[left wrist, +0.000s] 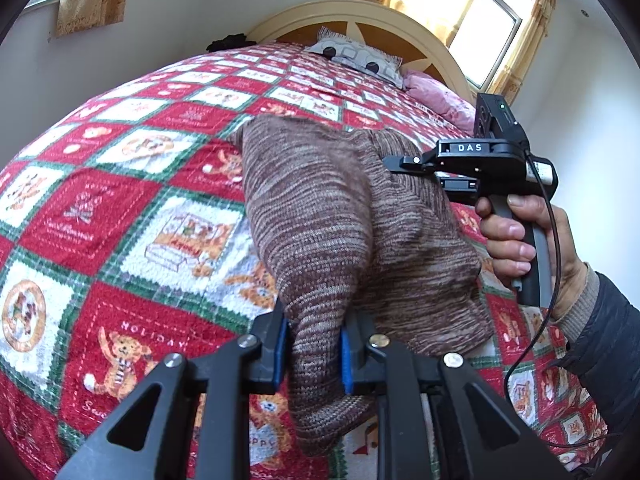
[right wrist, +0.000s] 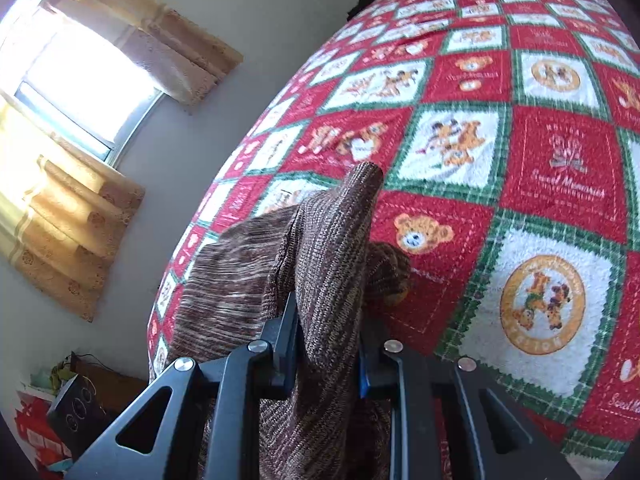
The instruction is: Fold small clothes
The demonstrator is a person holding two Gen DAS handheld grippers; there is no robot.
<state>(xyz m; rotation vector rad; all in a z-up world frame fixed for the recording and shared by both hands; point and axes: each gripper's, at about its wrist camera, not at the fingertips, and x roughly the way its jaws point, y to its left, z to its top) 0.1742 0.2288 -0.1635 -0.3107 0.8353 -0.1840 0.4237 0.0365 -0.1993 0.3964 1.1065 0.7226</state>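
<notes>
A small brown marled knit garment (left wrist: 332,216) is lifted above the red, white and green holiday quilt (left wrist: 120,208). My left gripper (left wrist: 314,354) is shut on its near corner, the cloth bunched between the blue pads. The right gripper (left wrist: 404,164), held in a hand, grips the garment's far edge at the right of the left wrist view. In the right wrist view the right gripper (right wrist: 328,356) is shut on a fold of the same garment (right wrist: 332,256), which rises in a ridge over the quilt (right wrist: 520,160).
A patterned pillow (left wrist: 356,56) and a pink pillow (left wrist: 436,96) lie by the cream headboard (left wrist: 400,28). Curtained windows (right wrist: 80,80) are on the wall. A dark box (right wrist: 76,404) and red items sit low beside the bed.
</notes>
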